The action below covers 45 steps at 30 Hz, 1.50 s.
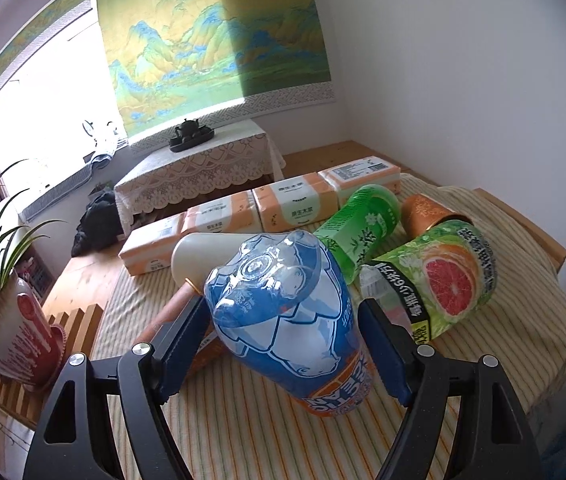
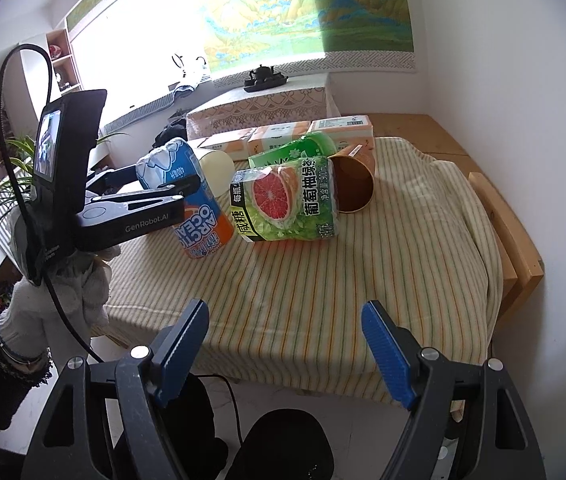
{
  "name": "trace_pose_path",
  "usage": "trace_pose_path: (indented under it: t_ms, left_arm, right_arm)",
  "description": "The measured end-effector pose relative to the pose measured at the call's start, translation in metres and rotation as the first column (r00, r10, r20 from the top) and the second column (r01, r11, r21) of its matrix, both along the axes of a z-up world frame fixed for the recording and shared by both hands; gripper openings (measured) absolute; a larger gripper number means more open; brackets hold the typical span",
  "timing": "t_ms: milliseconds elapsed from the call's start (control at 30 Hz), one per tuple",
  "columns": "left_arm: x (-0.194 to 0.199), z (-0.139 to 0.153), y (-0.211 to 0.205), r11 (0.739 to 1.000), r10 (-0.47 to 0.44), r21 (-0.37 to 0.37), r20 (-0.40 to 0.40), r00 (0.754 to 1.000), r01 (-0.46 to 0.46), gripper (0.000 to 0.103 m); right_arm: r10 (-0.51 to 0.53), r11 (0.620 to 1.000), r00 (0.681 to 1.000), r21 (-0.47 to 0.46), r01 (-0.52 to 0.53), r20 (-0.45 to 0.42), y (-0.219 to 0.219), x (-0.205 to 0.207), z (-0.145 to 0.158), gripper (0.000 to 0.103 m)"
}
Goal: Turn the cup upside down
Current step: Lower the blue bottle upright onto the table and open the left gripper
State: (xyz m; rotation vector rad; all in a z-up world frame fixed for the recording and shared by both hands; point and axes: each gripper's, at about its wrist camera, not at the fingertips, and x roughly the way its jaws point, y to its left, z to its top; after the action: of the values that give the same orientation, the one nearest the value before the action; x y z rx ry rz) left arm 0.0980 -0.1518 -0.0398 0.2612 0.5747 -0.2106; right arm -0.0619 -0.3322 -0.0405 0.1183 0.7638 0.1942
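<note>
A copper-orange cup (image 2: pixel 353 184) lies on its side on the striped cloth, its mouth facing the near right; in the left wrist view the cup (image 1: pixel 427 214) sits behind the grapefruit bottle. My left gripper (image 1: pixel 283 308) is shut on a blue and orange drink bottle (image 1: pixel 283 312), held tilted with its base up. From the right wrist view the left gripper (image 2: pixel 179 184) and that blue bottle (image 2: pixel 199 216) are at the table's left. My right gripper (image 2: pixel 285 308) stands open over the table's near edge, with nothing between its fingers.
A grapefruit-label green bottle (image 2: pixel 287 200) and a green tea bottle (image 2: pixel 295 150) lie beside the cup. A cream vessel (image 1: pixel 203 252) lies behind the blue bottle. Tissue packs (image 1: pixel 295 200) line the far edge. A potted plant (image 1: pixel 19 336) stands left. Striped cloth (image 2: pixel 303 288) covers the table.
</note>
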Motion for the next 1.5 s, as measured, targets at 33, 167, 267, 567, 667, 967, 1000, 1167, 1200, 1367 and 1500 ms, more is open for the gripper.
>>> trace_pose_path:
  t_ms: [33,167,267,567,667,967,1000,1167,1200,1367,1500]
  left_arm:
    - [0.0,0.0,0.0,1.0,-0.006,-0.004,-0.007,1.0,0.006,0.085]
    - [-0.004,0.002,0.001,0.999,-0.023,-0.029,-0.004,1.0,0.023,0.097]
    - [-0.007,0.005,0.002,0.999,-0.026,-0.047,-0.003,1.0,0.026,0.099]
    - [-0.017,0.012,0.013,0.995,-0.035,-0.091,-0.008,0.999,0.035,0.102]
    - [-0.022,0.014,0.018,0.994,-0.034,-0.103,-0.005,0.999,0.033,0.102]
    - [-0.05,0.034,0.045,0.981,-0.025,-0.19,0.009,1.0,0.026,0.102]
    - [-0.054,0.037,0.049,0.98,-0.022,-0.2,0.012,1.0,0.024,0.102]
    - [-0.077,0.048,0.068,0.975,0.004,-0.223,0.029,1.0,0.002,0.102]
    - [-0.083,0.05,0.074,0.973,0.011,-0.233,0.032,0.999,-0.004,0.102]
    - [-0.108,0.057,0.099,0.968,0.057,-0.246,0.043,0.997,-0.044,0.102]
    - [-0.126,0.058,0.117,0.964,0.092,-0.255,0.048,0.995,-0.077,0.102]
  right_arm:
    - [0.001,1.0,1.0,0.0,-0.001,0.0,0.0,0.0,0.0,0.075]
    - [0.0,1.0,1.0,-0.002,0.0,0.001,0.001,0.0,0.0,0.075]
    - [0.0,1.0,1.0,-0.002,0.0,0.0,0.002,-0.001,0.001,0.075]
    - [-0.004,1.0,1.0,0.002,0.004,0.003,0.006,-0.004,0.005,0.075]
    - [-0.007,1.0,1.0,0.004,0.007,0.007,0.008,-0.005,0.007,0.075]
    - [-0.012,1.0,0.999,0.007,0.012,0.039,0.019,-0.013,0.017,0.075]
    - [-0.015,1.0,0.999,0.008,0.015,0.044,0.021,-0.013,0.018,0.075]
    - [-0.023,1.0,0.997,0.002,0.023,0.075,0.032,-0.015,0.023,0.075]
    - [-0.026,1.0,0.996,-0.003,0.026,0.083,0.034,-0.015,0.024,0.075]
    - [-0.038,0.999,0.993,-0.007,0.039,0.115,0.047,-0.014,0.028,0.076]
    - [-0.05,0.998,0.99,-0.017,0.052,0.134,0.056,-0.011,0.027,0.082]
